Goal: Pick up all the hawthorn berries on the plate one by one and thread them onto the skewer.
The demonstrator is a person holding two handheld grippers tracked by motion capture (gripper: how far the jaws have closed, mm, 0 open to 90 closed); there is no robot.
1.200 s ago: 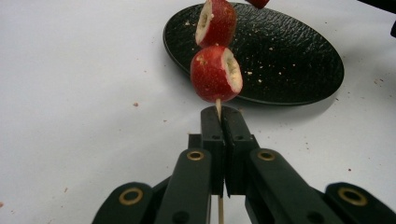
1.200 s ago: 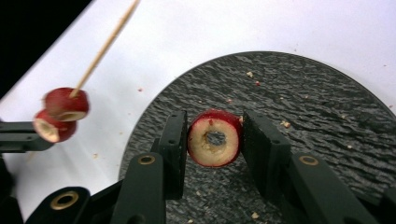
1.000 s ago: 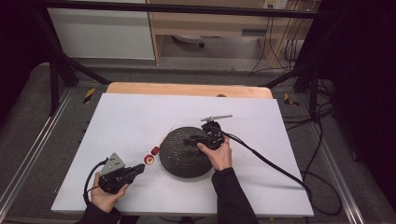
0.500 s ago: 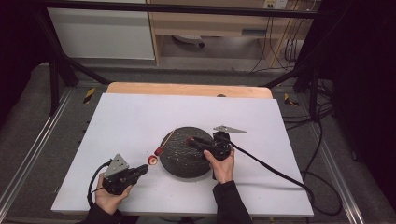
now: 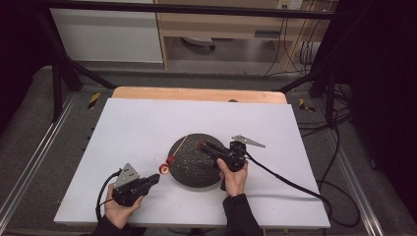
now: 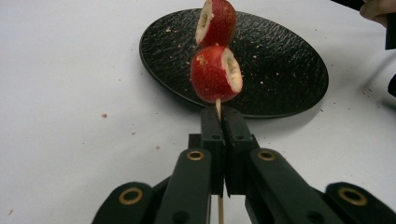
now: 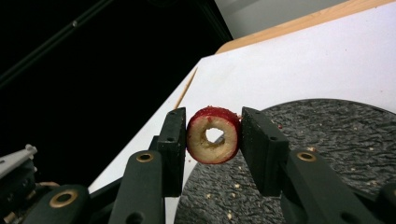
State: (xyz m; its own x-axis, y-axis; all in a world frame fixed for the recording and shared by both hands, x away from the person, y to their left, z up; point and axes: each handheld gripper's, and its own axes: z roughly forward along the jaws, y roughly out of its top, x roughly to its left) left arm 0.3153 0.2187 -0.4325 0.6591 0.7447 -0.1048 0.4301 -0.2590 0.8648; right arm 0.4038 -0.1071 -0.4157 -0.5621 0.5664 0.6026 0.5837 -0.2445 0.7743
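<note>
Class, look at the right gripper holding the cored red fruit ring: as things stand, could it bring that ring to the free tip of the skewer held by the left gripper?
Probably yes. The right gripper holds the ring over the black plate, and the skewer's tip lies close beside it with nothing between them.

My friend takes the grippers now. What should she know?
Left gripper: shut on the skewer, two red fruit pieces already threaded, near the black plate.
Right gripper: shut on a cored fruit ring, held over the plate, hole showing.
Done: two pieces on.
Left, probably: slide this ring onto the skewer's point.
</note>
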